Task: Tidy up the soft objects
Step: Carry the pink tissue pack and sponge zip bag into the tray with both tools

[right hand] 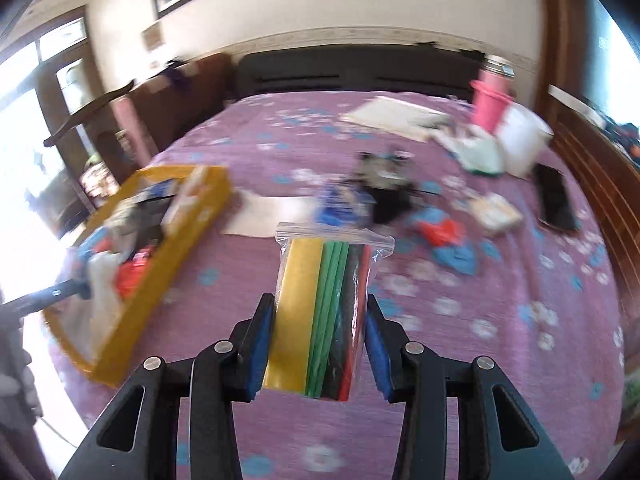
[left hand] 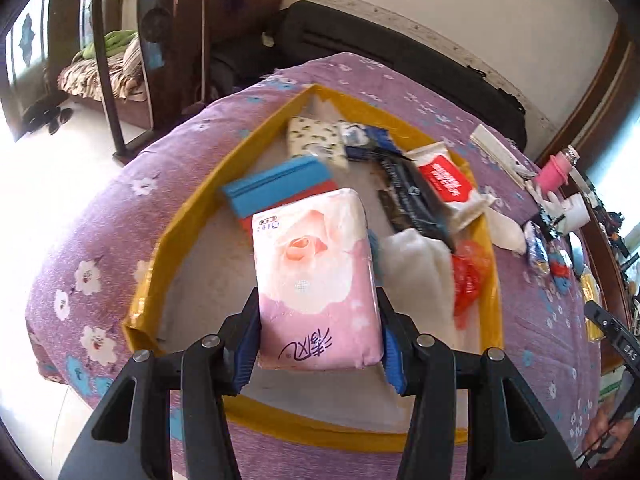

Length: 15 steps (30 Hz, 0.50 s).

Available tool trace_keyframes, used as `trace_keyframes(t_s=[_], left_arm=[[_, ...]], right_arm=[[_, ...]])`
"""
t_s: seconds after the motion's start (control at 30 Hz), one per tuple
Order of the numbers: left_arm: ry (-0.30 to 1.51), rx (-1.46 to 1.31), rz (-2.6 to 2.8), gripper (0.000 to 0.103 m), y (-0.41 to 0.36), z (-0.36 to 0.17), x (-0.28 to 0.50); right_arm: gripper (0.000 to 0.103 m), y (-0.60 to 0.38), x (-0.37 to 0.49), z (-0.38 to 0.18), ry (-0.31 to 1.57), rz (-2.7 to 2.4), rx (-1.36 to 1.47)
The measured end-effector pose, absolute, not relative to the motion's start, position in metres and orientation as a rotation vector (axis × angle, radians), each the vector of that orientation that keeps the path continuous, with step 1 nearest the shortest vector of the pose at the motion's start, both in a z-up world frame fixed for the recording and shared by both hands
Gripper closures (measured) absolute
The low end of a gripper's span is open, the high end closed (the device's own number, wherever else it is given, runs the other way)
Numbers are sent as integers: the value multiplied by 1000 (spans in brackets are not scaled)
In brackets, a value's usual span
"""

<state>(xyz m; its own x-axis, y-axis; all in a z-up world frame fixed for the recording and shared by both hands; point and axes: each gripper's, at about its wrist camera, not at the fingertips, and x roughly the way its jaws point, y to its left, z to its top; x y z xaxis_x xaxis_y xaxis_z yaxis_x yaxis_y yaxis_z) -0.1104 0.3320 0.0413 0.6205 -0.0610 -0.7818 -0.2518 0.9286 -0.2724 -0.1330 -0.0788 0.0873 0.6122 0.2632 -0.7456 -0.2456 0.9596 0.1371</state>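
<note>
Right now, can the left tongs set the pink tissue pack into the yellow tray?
Probably yes. The left tongs hold the pink tissue pack over the yellow tray, and bare tray floor shows beneath it.

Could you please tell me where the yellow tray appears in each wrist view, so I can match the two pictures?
Left wrist view: the yellow tray fills the centre, lying under the pink tissue pack held by the left gripper.
Right wrist view: the same tray sits at the left, blurred, left of the right gripper.
Shared landmark: the purple flowered bedspread.
</note>
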Motion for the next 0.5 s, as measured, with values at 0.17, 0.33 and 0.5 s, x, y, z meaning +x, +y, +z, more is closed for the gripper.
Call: trace_keyframes(t_s=[0.17, 0.33, 0.5], left_arm=[[911, -345, 168, 51, 346, 35, -112], [914, -335, 147, 38, 352, 39, -113], [865, -403, 97, 32, 360, 48, -122]], right_arm=[[57, -17, -128, 88, 903, 428, -5], [56, 45, -131, 84, 940, 582, -35], [56, 103, -137, 76, 989, 750, -53]])
